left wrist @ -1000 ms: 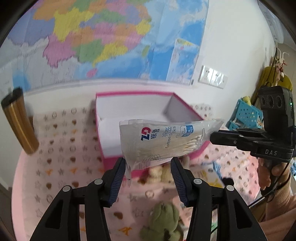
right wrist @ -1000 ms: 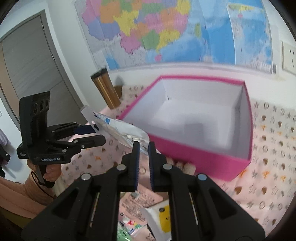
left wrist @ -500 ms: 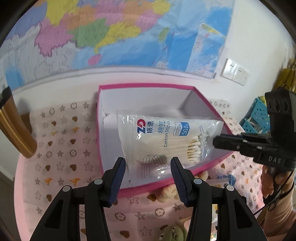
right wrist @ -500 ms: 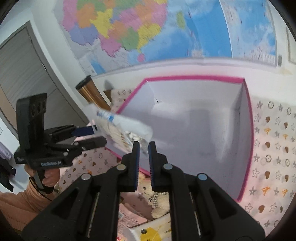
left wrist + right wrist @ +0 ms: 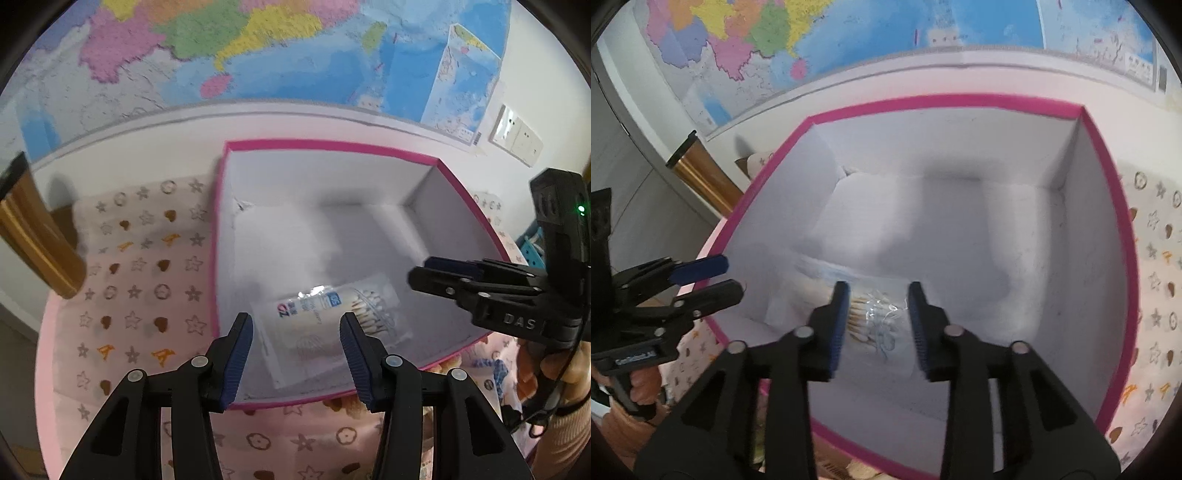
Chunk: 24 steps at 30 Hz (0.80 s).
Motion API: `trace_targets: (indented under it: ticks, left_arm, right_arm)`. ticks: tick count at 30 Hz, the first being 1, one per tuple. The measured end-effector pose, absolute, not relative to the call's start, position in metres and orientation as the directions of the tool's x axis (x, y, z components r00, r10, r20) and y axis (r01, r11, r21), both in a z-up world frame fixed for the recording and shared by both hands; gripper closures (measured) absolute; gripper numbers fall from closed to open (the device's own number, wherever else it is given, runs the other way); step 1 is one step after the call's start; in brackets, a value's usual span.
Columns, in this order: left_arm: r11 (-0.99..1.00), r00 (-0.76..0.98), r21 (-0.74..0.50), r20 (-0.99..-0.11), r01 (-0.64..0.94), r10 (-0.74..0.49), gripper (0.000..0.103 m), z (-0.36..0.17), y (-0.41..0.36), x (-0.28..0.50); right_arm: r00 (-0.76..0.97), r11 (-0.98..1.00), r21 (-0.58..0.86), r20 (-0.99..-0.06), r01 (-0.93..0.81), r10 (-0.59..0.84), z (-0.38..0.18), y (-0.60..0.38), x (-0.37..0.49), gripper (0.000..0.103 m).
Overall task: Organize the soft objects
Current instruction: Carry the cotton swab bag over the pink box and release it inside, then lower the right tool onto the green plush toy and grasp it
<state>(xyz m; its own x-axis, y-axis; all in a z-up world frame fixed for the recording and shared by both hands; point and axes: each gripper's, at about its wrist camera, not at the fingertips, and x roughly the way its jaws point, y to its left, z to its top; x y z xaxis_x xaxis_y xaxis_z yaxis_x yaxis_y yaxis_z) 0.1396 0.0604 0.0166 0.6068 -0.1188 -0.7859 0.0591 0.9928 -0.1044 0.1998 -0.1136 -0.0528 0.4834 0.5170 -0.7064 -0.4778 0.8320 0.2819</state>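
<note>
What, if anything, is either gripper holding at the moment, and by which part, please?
Nothing: the cotton swab packet lies loose in the pink box; the right gripper is opening, the left gripper open.

A colourful map (image 5: 258, 48) covers the white wall (image 5: 535, 92) behind.

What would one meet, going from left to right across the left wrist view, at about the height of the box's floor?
Gold tumbler → star-patterned cloth → left wall of the pink box → packet of cotton swabs lying on the box floor → right gripper, its jaws opening with nothing between them.
</note>
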Motion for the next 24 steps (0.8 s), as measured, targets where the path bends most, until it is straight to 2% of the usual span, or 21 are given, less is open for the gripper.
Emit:
trace_targets:
  ticks: [3, 7, 13, 18, 21, 24]
  left_arm:
    - [0.993, 0.643, -0.102, -0.757, 0.06, -0.116, 0.051, 0.023, 0.064, 0.125]
    - [0.985, 0.685, -0.131, -0.708, 0.108, -0.169, 0.043, 0.032, 0.067, 0.092]
    - [0.959, 0.674, -0.216, -0.683, 0.183, -0.282, 0.042, 0.024, 0.069, 0.043]
    - [0.946, 0.637, -0.26, -0.701, 0.194, -0.323, 0.042, 0.004, 0.069, 0.008]
    - [0.935, 0.606, -0.304, -0.713, 0.185, -0.352, 0.042, -0.009, 0.071, -0.007]
    - [0.92, 0.578, -0.351, -0.719, 0.176, -0.385, 0.042, -0.019, 0.075, -0.018]
  right_arm:
    - [0.517, 0.839, 0.264, -0.688, -0.476, 0.51, -0.05, -0.117, 0.195, 0.062]
    - [0.53, 0.804, 0.263, -0.637, -0.533, 0.56, -0.037, -0.126, 0.166, 0.062]
    - [0.46, 0.684, 0.244, -0.583, -0.688, 0.67, -0.022, -0.122, 0.107, 0.061]
    - [0.358, 0.601, 0.231, -0.623, -0.765, 0.696, -0.034, -0.1, 0.073, 0.06]
    - [0.314, 0.574, 0.228, -0.653, -0.787, 0.689, -0.05, -0.088, 0.063, 0.052]
    - [0.286, 0.564, 0.224, -0.681, -0.795, 0.674, -0.065, -0.076, 0.056, 0.05]
